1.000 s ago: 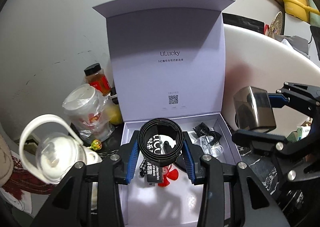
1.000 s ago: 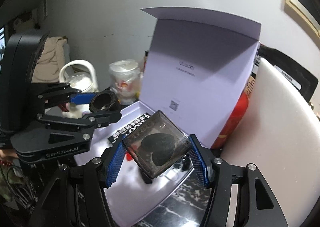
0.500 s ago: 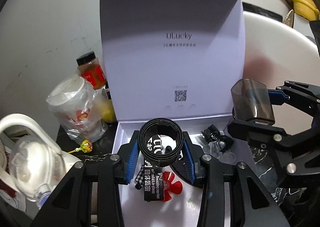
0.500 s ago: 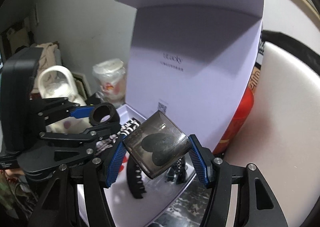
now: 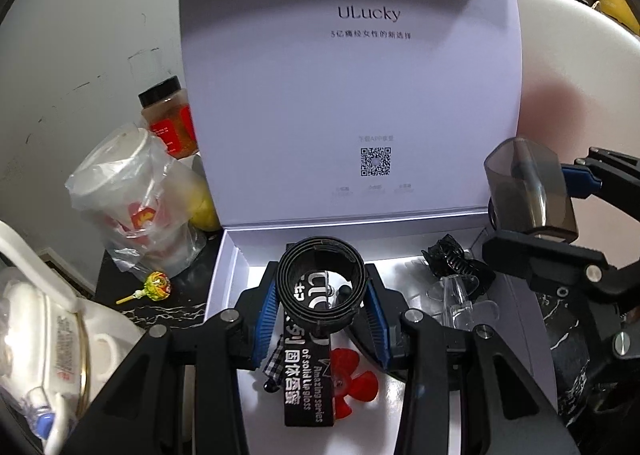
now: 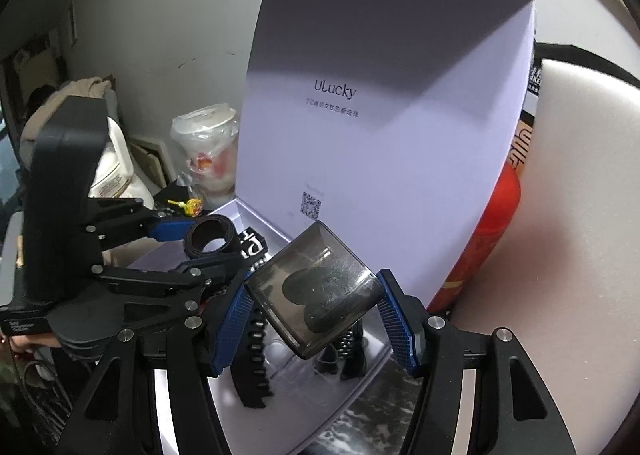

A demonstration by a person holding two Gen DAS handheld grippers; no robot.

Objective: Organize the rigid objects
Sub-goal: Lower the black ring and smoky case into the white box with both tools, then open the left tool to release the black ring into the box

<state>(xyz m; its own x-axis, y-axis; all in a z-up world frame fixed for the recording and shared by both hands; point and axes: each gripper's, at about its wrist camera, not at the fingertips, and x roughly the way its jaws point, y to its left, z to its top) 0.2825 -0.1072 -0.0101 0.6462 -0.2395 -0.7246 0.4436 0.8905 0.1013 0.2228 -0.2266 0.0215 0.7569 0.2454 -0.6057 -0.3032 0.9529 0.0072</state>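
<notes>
A white gift box (image 5: pixel 230 255) stands open, its lid (image 6: pixel 380 135) upright with "ULucky" printed inside. My left gripper (image 5: pixel 322 295) is shut on a black ring (image 5: pixel 320 251) and holds it just above the box's near side. Below it lie a black lip-gloss carton (image 5: pixel 306 371), a red propeller (image 5: pixel 354 383), a black claw clip (image 5: pixel 450 259) and a clear plastic piece (image 5: pixel 460 295). My right gripper (image 6: pixel 316 307) is shut on a smoky translucent case (image 6: pixel 320 287), tilted over the box's right end. A black toothed headband (image 6: pixel 252 359) lies under it.
Left of the box are a bagged paper cup (image 5: pixel 128 191), a spice jar (image 5: pixel 168 115), a lollipop (image 5: pixel 156 285) and a white jug (image 5: pixel 40 327). A red can (image 6: pixel 492 239) stands behind the lid. A white curved panel (image 5: pixel 580 75) rises on the right.
Both grippers have come closer to the open box and lower, so the lid fills more of each view. The ring and the smoky case stay gripped as before.
</notes>
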